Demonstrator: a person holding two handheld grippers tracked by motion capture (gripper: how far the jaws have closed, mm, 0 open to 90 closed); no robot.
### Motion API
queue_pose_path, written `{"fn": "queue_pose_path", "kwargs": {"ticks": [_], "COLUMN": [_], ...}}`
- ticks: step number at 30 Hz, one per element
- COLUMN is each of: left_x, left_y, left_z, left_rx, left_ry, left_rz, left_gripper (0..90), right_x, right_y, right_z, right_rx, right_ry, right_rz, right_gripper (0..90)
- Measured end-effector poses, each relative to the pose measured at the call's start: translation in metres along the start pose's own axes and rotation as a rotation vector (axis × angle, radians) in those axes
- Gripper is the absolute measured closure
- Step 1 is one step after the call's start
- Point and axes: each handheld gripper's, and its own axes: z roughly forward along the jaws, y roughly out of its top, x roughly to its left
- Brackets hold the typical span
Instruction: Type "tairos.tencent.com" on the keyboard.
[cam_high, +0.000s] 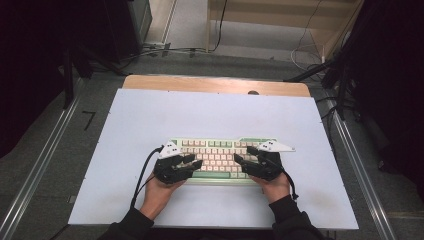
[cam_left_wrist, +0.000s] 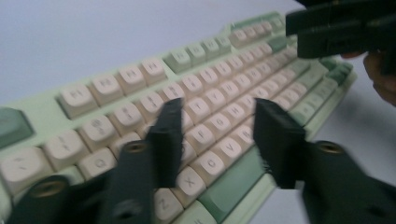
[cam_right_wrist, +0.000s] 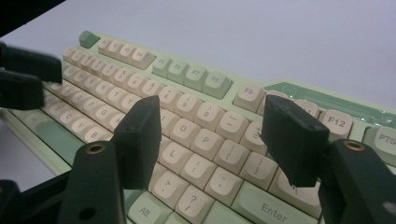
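A pale green keyboard (cam_high: 216, 150) with cream keys lies on the white sheet, a little toward the near side of its middle. My left gripper (cam_high: 195, 161) hovers over its left half, open, jaws pointing right. In the left gripper view my left gripper (cam_left_wrist: 218, 109) stands above the letter keys of the keyboard (cam_left_wrist: 140, 70) with nothing between the jaws. My right gripper (cam_high: 241, 159) hovers over the right half, open, jaws pointing left. In the right gripper view my right gripper (cam_right_wrist: 212, 105) spans the keys around O, P and L of the keyboard (cam_right_wrist: 187, 70).
The white sheet (cam_high: 150, 120) covers a wooden table whose far edge (cam_high: 200, 82) shows at the back. Metal rails (cam_high: 40, 165) run along both sides. Cables (cam_high: 305, 50) and dark equipment stand on the floor beyond. The other gripper (cam_left_wrist: 341, 30) shows at the top right of the left gripper view.
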Motion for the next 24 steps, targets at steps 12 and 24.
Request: {"fn": "queue_pose_path", "kwargs": {"ticks": [12, 24], "left_x": [0.018, 0.025], "left_y": [0.001, 0.000], "left_z": [-0.019, -0.019], "left_rx": [-0.095, -0.091], "left_ry": [0.217, 0.235], "left_rz": [-0.062, -0.092], "left_gripper": [31.1, 31.3], "right_x": [0.000, 0.007], "right_y": [0.000, 0.007], "right_z": [0.002, 0.009], "right_rx": [0.005, -0.015], "right_ry": [0.008, 0.025], "right_rz": [-0.004, -0.066], "right_gripper": [39.6, 79.0]}}
